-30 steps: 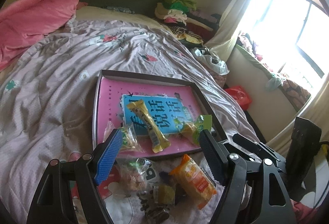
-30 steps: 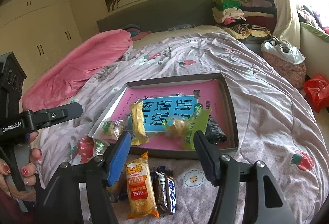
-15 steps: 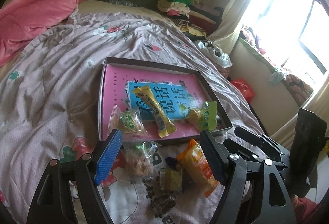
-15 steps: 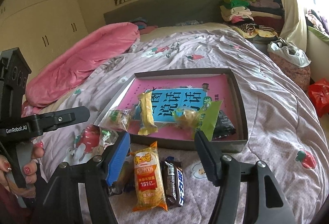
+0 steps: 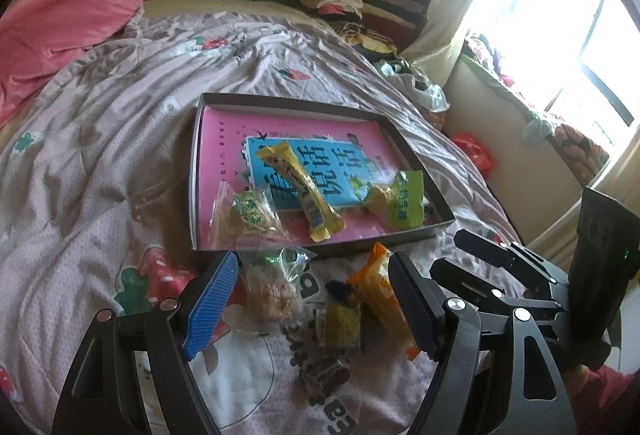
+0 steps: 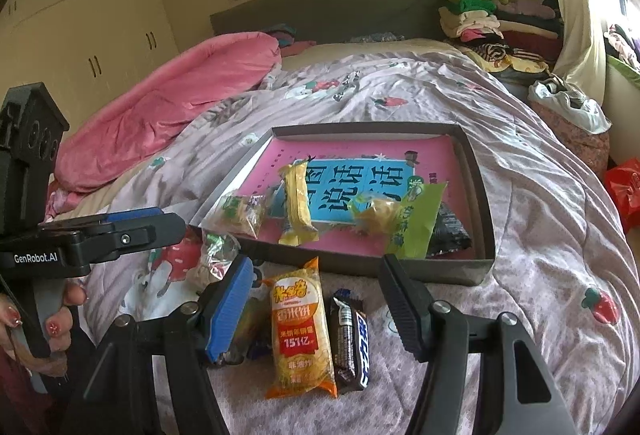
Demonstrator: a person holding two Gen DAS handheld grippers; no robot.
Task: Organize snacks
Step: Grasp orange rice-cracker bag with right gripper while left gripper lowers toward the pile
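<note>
Orange snack packet (image 6: 301, 331) flat on the quilt (image 6: 540, 219), just before the shallow box (image 6: 478, 203), a dark chocolate bar (image 6: 352, 343) touching its right side. Right gripper (image 6: 316, 309) hovers over both — jaws spread, pinching nothing. In the box: a long yellow packet (image 6: 297, 201), a green-edged packet (image 6: 404, 219), a clear bag (image 6: 240, 213). Left gripper (image 5: 312, 305) — also spread, empty — over a clear snack bag (image 5: 272, 283) and small sweets (image 5: 340, 321).
</note>
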